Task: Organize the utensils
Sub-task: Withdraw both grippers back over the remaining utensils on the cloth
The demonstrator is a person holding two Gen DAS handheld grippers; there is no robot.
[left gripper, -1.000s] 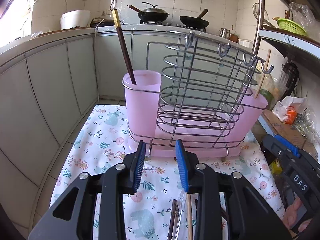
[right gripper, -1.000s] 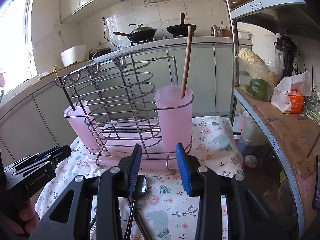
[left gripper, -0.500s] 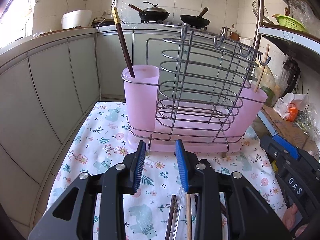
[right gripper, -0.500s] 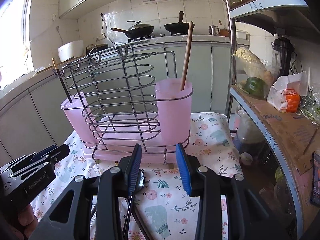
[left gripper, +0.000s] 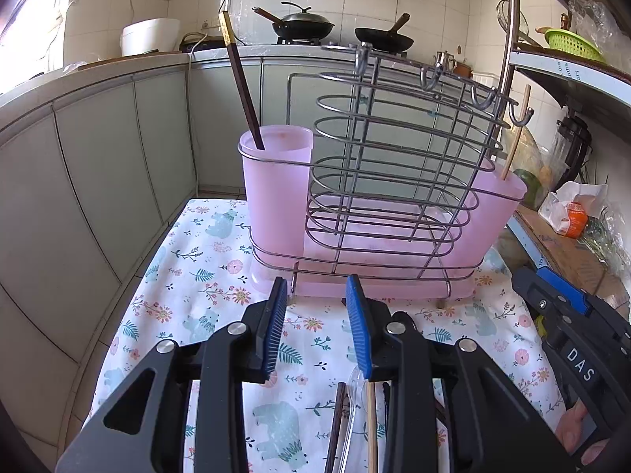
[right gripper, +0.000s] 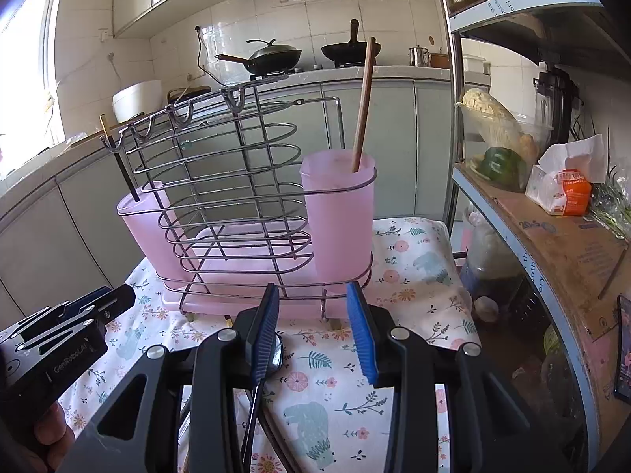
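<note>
You have drawn both spread, empty grippers, left (left gripper: pixel 317 321) and right (right gripper: pixel 313 325), back from the rack (left gripper: pixel 378 213), so the spoon (right gripper: pixel 274 354) near the tablecloth's (right gripper: pixel 418 252) front edge comes next.

My left wrist view looks along its fingers, low and near the rack (left gripper: pixel 378 205), from its left end. My right wrist view faces the same rack (right gripper: pixel 244 213) from the opposite end.

Utensil rack (left gripper: pixel 394 181) stands on tablecloth (left gripper: pixel 205 276), loose utensils (left gripper: pixel 355 425) lying before it.
</note>
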